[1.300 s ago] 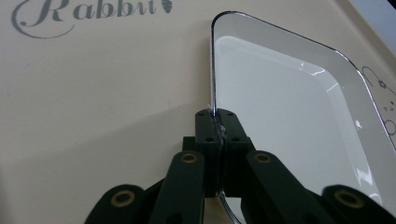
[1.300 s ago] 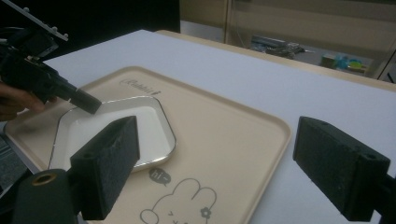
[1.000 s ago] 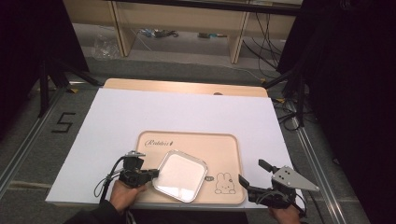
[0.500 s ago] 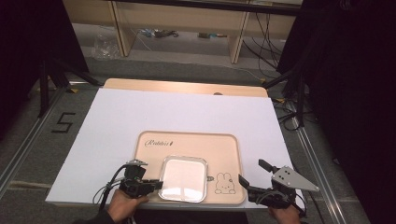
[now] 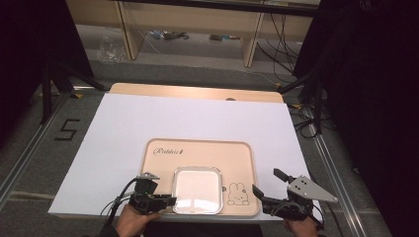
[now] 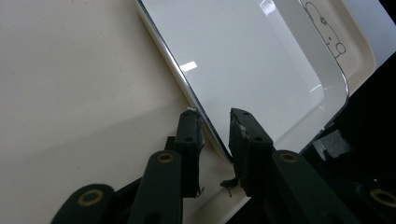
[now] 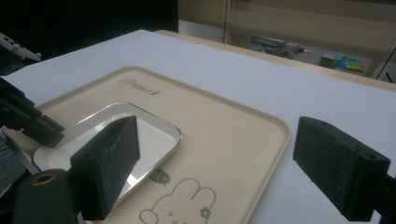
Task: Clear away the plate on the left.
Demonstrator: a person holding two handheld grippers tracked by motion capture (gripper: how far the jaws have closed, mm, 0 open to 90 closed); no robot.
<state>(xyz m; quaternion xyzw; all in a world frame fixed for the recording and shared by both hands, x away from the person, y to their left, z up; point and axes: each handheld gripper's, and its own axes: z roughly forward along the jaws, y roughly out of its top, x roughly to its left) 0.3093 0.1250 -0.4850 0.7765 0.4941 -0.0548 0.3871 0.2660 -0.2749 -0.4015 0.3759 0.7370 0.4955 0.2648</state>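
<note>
Bench (image 5: 148, 123), white top, wooden strip along the far edge. Floor around it dark, cables and shelving beyond the far side.

Beige tray (image 5: 197, 153) sits at the near middle of the bench, script lettering at its far left corner, a rabbit drawing (image 5: 237, 193) at its near right corner.

Metal dish (image 5: 197, 189), shallow, rounded corners, shiny rim, lies flat in the near half of the tray, just left of the rabbit drawing. In my right gripper view the dish (image 7: 116, 140) reflects light and its near right corner touches the top of the drawing.

My left gripper (image 5: 165, 200) is at the near left of the tray, jaws pointing right at the dish's left edge. In my left gripper view the left gripper (image 6: 215, 135) has its jaws straddling the dish rim (image 6: 187, 88), one under, one over, narrow gap each side; I cannot tell if they pinch it.

My right gripper (image 5: 267, 186) hangs at the near right corner of the tray, released, jaws spread wide, holding nothing, well apart from the dish. Grey plate (image 5: 311, 188) on top.
</note>
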